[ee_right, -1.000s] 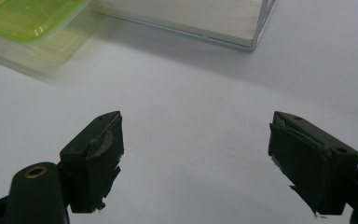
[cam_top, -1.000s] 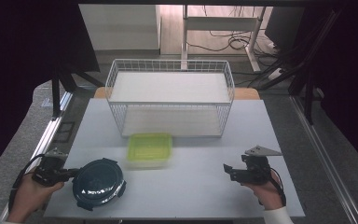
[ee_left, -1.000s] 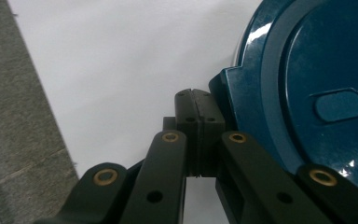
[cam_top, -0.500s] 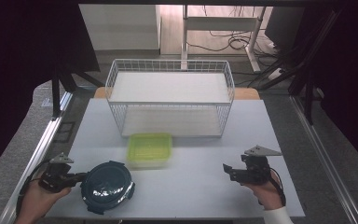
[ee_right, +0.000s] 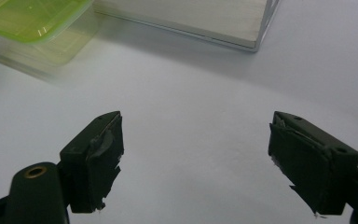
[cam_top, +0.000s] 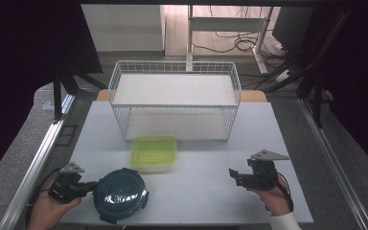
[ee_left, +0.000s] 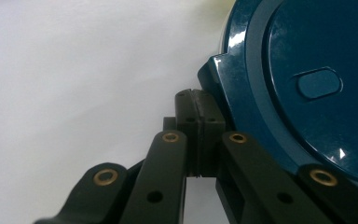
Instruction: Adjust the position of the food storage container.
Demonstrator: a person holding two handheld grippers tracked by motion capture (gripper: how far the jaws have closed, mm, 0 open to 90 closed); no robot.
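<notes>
A round dark blue lidded container point(cam_top: 120, 194) lies near the table's front left edge. My left gripper point(cam_top: 90, 186) is shut and its tips rest against the container's left side. In the left gripper view the two pads point(ee_left: 196, 100) meet with nothing between them, right beside a clip on the blue container point(ee_left: 307, 84). A lime-green rectangular container point(cam_top: 154, 152) sits just behind the blue one, near the middle. My right gripper point(cam_top: 235, 176) is held low at the front right, open and empty point(ee_right: 196, 158), pointing left toward the green container point(ee_right: 32, 23).
A white wire basket point(cam_top: 172, 105) with a pale bottom stands across the back of the white table point(cam_top: 206, 201); its corner point(ee_right: 256, 44) shows ahead of the right gripper. A metal rail point(cam_top: 38, 158) runs along the table's left side.
My left gripper has moved right along the front edge, and the blue container has slid right with it. The right gripper has stayed still and open.
</notes>
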